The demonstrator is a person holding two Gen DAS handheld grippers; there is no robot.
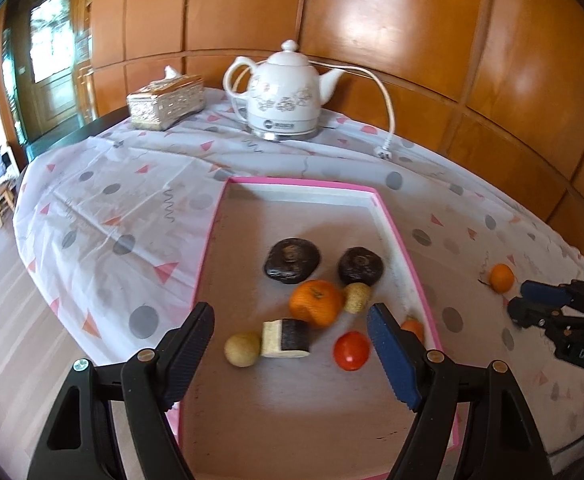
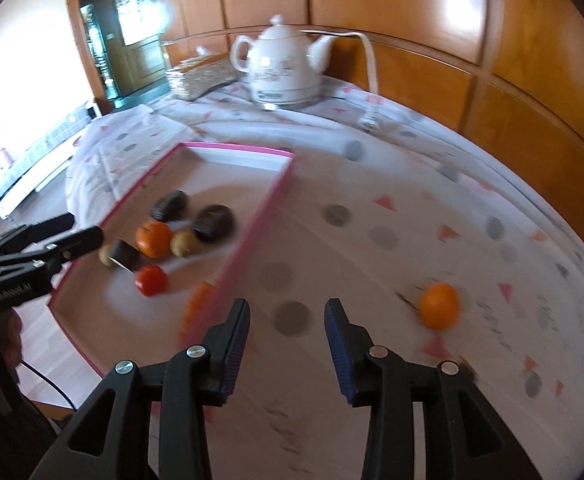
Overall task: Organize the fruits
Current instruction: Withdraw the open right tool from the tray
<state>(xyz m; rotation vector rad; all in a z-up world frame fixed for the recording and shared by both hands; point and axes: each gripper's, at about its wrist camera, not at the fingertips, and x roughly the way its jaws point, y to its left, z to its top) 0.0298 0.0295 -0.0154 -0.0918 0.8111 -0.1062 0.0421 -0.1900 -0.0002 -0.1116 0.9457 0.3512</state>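
Note:
A pink-rimmed tray (image 1: 212, 236) (image 2: 252, 236) holds two dark round pieces (image 1: 292, 260), an orange (image 1: 316, 302) (image 2: 154, 239), two tan balls (image 1: 243, 349), a cut block (image 1: 286, 338), a red tomato (image 1: 351, 351) (image 2: 151, 280) and a carrot (image 1: 413, 327) (image 2: 196, 306) by the right wall. A small orange (image 1: 502, 277) (image 2: 439, 306) lies on the cloth right of the tray. My left gripper (image 1: 290, 326) is open and empty over the tray's near end. My right gripper (image 2: 288, 316) is open and empty above the cloth, left of the small orange; it also shows in the left wrist view (image 1: 525, 300).
A white kettle (image 1: 288, 92) (image 2: 282, 68) with cord and plug (image 1: 383, 152) stands at the back of the table. A tissue box (image 1: 166, 102) sits left of it. Wood panelling runs behind. The table edge drops to the floor at left.

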